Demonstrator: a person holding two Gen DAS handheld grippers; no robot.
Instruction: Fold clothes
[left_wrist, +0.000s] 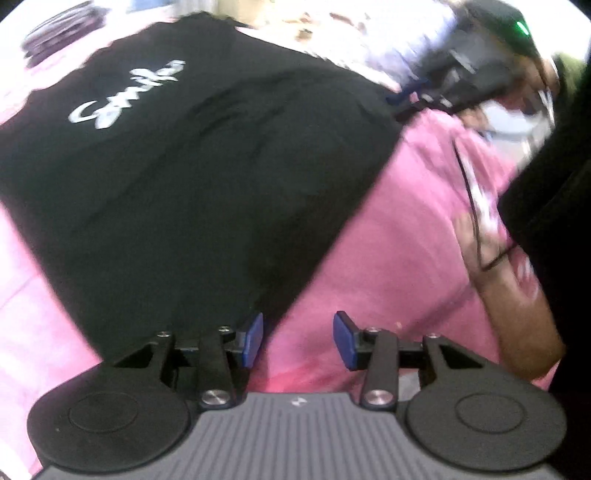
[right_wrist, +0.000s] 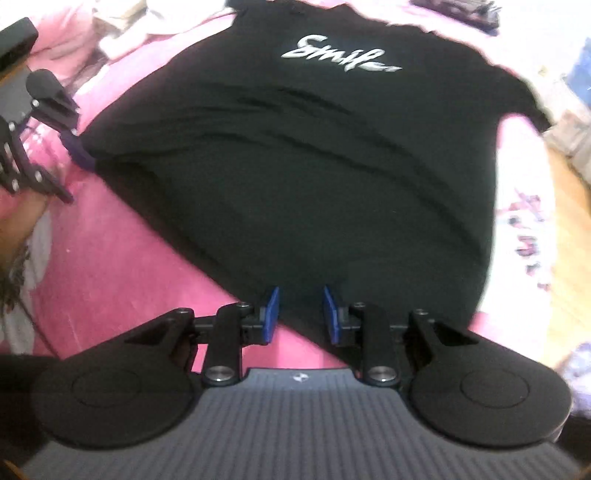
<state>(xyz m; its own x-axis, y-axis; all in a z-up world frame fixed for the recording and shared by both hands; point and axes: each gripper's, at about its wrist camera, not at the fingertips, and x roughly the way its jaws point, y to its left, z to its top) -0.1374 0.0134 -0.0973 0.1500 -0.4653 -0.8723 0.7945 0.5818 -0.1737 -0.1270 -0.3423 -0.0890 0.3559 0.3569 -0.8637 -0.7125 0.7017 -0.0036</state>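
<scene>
A black T-shirt (left_wrist: 184, 184) (right_wrist: 295, 166) with white "Smile" script lies spread flat on a pink sheet (left_wrist: 388, 240) (right_wrist: 129, 258). My left gripper (left_wrist: 299, 339) is open over bare sheet, and its left pad (left_wrist: 253, 339) sits at one bottom corner of the shirt. In the right wrist view the left gripper (right_wrist: 79, 153) shows at the shirt's left edge. My right gripper (right_wrist: 301, 314) hangs over the other bottom corner. Its pads stand apart, with black hem lying in the gap and not visibly pinched. Its black body (left_wrist: 476, 62) shows blurred at the top right of the left wrist view.
A person's forearm (left_wrist: 517, 295) crosses the sheet on the right. Light-coloured clothes are heaped beyond the shirt (left_wrist: 332, 29) (right_wrist: 122, 26). A dark folded item (left_wrist: 55, 33) (right_wrist: 461, 11) lies near the collar end. White patterned fabric (right_wrist: 524, 229) borders the sheet's right edge.
</scene>
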